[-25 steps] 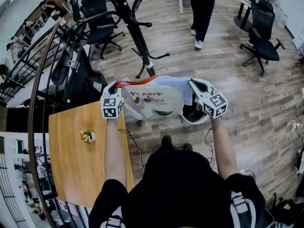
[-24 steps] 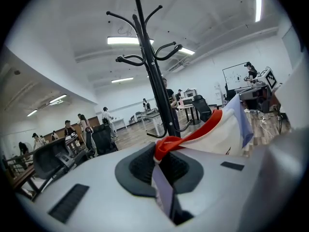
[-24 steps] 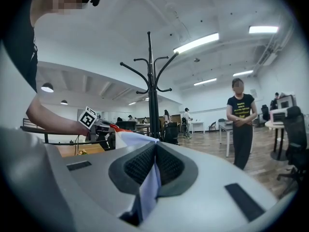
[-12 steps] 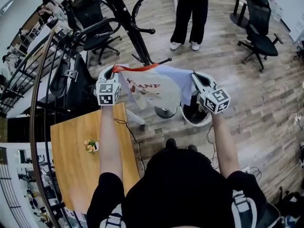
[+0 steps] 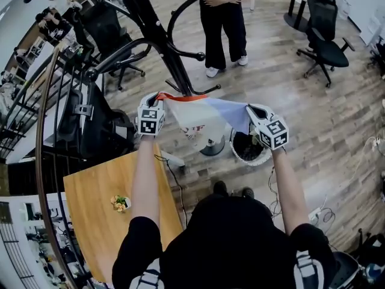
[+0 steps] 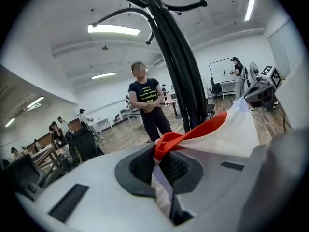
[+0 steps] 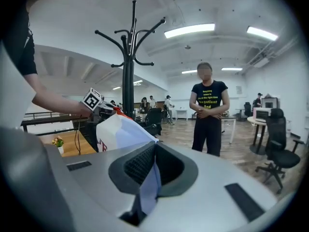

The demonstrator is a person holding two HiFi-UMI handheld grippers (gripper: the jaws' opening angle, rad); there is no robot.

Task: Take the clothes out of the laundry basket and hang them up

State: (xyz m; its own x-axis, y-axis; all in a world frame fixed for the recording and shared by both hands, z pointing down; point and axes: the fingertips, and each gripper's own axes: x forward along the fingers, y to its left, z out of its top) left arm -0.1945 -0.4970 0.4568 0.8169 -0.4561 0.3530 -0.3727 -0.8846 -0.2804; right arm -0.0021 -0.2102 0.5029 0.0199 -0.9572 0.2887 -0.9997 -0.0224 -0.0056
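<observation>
The left gripper (image 5: 155,100) is clamped shut on the red neckband of a T-shirt (image 5: 201,114); in the left gripper view (image 6: 161,151) the red trim and pale cloth run straight down between the closed jaws. The right gripper (image 5: 249,108) is also closed on cloth, pinching the light-blue edge of the same T-shirt, which shows as a fold caught between its jaws in the right gripper view (image 7: 149,173).

Between the 2 grippers the T-shirt (image 7: 118,129) is stretched out flat in the air, red-trimmed edge uppermost and a red print on the white front. It hangs clear of the floor, above and just beside the laundry basket (image 5: 239,154), which stands on the wooden floor under the right gripper with dark cloth inside. The black coat stand (image 5: 162,41) rises right behind the spread shirt, nearer the left gripper. Further off, a person (image 5: 222,17) stands watching with folded arms, and a wooden table (image 5: 96,209) sits at the lower left.

The step in hand looks like carrying the opened shirt to the stand. The next move likely calls for lifting the neckband end higher, bringing it over 1 of the stand's arms, and only then easing both grips so the shirt drapes rather than slides off.
</observation>
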